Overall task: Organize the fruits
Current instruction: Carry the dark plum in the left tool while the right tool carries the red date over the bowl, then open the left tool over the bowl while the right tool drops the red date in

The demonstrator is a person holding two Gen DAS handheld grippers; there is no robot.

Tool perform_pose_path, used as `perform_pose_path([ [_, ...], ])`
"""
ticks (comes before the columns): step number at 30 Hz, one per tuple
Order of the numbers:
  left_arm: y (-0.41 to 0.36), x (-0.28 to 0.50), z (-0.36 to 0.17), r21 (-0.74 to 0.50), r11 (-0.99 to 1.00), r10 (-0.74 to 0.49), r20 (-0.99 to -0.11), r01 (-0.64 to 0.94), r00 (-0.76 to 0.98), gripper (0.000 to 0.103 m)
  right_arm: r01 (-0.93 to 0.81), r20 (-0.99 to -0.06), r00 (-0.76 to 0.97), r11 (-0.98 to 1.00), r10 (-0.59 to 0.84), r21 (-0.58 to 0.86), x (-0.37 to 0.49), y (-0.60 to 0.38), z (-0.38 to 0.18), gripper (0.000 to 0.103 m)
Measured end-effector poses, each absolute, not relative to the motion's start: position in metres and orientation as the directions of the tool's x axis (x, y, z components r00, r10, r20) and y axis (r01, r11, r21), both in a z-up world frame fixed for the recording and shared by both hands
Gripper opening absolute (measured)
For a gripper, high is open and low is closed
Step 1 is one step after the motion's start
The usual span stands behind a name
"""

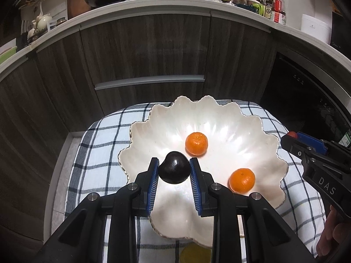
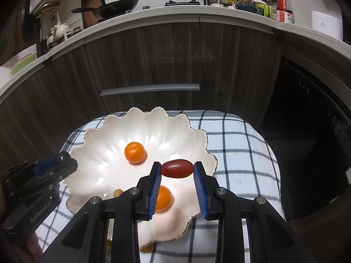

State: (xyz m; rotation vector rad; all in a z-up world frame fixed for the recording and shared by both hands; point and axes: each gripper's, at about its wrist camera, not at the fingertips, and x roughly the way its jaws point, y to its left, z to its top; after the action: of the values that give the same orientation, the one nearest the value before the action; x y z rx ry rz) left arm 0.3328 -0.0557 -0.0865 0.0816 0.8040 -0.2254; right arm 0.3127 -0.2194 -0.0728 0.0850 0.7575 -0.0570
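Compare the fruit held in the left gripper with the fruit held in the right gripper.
The left gripper holds a round, near-black fruit; the right gripper holds an oblong red fruit, gripped end to end. Both are glossy, pinched between blue pads above the white scalloped bowl.

Two oranges (image 1: 196, 143) (image 1: 242, 180) lie in one white scalloped bowl (image 1: 252, 129), at the centre and lower right of the left wrist view. One dark round fruit (image 1: 174, 167) shows at centre. One red oblong fruit (image 2: 177, 168) shows mid-frame in the right wrist view. One checked cloth (image 1: 98, 144) lies beneath. Yellowish blurs at the bottom edge, perhaps two (image 2: 118, 192) (image 2: 147, 249), may be further fruit.
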Motion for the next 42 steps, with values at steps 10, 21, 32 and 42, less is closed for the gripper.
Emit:
perform_pose_path([
  [10,-0.053,0.358,-0.098,-0.02,0.977,-0.159,-0.739,0.214,0.655,0.028,0.086,-0.708,0.706,0.995,-0.032,0.041,0.336,-0.221,-0.084,0.032],
  [21,-0.055,0.366,-0.11,-0.032,0.973,-0.173,-0.756,0.229,0.631,0.041,0.084,-0.752,0.659,0.995,-0.023,0.044,0.353,-0.222,-0.1,0.032],
  [32,-0.052,0.359,-0.104,-0.007,0.976,-0.151,-0.744,0.218,0.651,0.07,0.107,-0.737,0.674,0.994,-0.06,0.017,0.346,-0.223,-0.095,0.069],
  [42,-0.045,0.344,-0.094,0.007,0.981,-0.126,-0.735,0.193,0.666,0.081,0.103,-0.721,0.691,0.995,-0.06,0.016,0.33,-0.219,-0.086,0.07],
])
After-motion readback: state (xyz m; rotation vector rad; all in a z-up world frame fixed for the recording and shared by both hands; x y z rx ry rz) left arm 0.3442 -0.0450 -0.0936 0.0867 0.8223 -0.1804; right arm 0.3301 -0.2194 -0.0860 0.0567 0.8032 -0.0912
